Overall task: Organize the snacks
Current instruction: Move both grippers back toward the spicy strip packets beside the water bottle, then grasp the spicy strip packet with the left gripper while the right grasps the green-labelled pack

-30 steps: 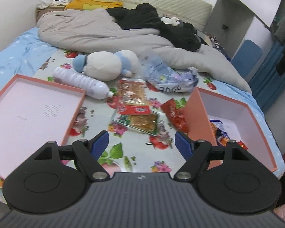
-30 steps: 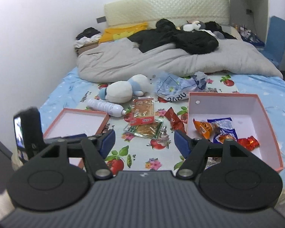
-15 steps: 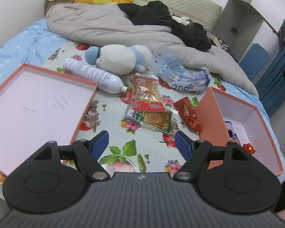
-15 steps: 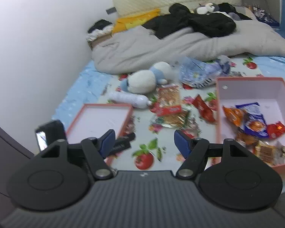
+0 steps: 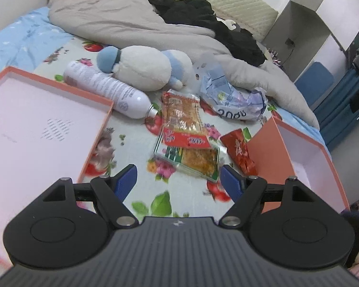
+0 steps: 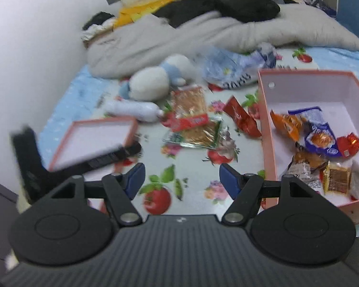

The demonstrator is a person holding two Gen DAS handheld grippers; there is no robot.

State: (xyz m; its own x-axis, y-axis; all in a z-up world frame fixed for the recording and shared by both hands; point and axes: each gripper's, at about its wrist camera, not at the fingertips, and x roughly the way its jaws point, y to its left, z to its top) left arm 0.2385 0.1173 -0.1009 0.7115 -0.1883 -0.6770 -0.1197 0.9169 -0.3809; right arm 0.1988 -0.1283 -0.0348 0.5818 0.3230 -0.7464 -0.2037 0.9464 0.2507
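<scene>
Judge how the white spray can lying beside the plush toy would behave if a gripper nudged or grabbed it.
The white spray can lies on its side on the soft bedspread, so a nudge would probably roll it. Its smooth, rounded body looks rigid but may slip between flat pads. The plush toy right behind it would likely stop it rolling that way.

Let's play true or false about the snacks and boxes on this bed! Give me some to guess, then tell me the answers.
1. The deep pink box already has snacks in it. True.
2. The red snack packet lies inside the shallow box lid. False: it lies on the flowery sheet, next to the deep box.
3. The left gripper is holding a snack. False: it is open and holds nothing.
4. The white bottle lies on its side near the plush toy. True.
5. The right gripper is open. True.
</scene>
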